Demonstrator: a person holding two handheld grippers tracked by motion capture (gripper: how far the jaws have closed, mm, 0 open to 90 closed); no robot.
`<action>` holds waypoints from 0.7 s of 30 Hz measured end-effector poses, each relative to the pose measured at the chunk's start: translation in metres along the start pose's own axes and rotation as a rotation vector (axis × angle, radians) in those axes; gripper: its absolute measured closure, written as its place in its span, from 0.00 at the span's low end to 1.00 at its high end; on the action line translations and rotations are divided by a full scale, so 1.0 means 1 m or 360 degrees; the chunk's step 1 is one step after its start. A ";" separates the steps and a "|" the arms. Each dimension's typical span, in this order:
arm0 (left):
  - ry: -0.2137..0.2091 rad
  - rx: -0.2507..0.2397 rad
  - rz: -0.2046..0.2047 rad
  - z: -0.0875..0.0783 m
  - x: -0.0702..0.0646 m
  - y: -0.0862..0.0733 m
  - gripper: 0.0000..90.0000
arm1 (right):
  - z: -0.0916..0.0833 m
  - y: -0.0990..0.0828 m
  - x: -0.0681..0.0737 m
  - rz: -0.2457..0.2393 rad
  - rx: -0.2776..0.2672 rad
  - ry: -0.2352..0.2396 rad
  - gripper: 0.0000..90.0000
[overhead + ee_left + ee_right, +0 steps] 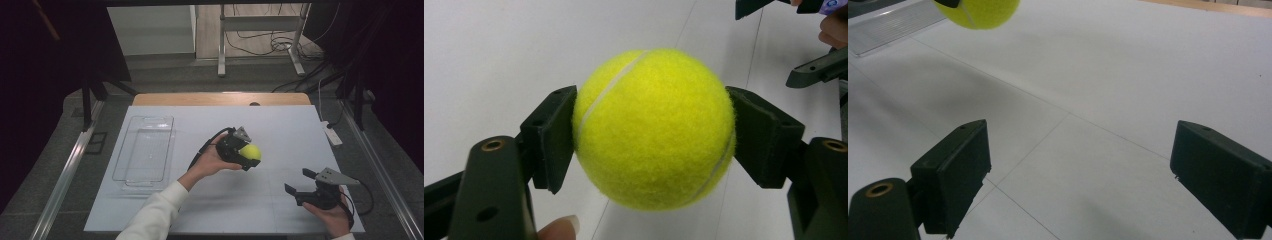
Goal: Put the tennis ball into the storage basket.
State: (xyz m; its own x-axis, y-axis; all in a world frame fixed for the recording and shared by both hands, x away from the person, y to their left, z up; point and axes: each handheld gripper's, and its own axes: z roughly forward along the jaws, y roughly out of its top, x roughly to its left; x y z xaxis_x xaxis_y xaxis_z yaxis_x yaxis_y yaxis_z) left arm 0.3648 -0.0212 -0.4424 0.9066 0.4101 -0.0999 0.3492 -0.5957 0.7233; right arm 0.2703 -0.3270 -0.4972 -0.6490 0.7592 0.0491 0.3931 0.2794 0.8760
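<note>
1. Left gripper point(651, 130) clamps the tennis ball point(654, 127) across its middle, held above the white table point(280, 125); ball looks light, fuzzy, slightly springy, so a side-to-side grip suits it.
2. Clear tray point(145, 148), far left, holds nothing.
3. Right gripper point(1078, 170), jaws wide, grips nothing.

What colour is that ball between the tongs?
The ball is bright yellow-green with a pale curved seam, clearest in the left gripper view.

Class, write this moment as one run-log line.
left hand-held gripper: shut on tennis ball, off the table | right hand-held gripper: open, holding nothing | clear tray: bare
</note>
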 end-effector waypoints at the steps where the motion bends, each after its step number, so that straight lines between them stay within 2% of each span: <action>1: 0.0002 -0.0004 -0.0002 -0.001 0.000 -0.001 0.30 | 0.000 0.000 0.000 0.0000 0.0000 0.0000 0.10; 21: 0.0030 -0.0066 -0.0022 -0.021 0.001 -0.013 0.30 | 0.000 0.000 0.001 -0.0001 0.0002 -0.0003 0.10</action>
State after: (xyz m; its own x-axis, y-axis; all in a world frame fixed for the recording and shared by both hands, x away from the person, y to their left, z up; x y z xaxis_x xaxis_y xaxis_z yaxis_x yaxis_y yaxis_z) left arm 0.3565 0.0012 -0.4376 0.8971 0.4310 -0.0973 0.3509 -0.5610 0.7497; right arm 0.2701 -0.3263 -0.4972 -0.6481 0.7601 0.0479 0.3937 0.2805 0.8754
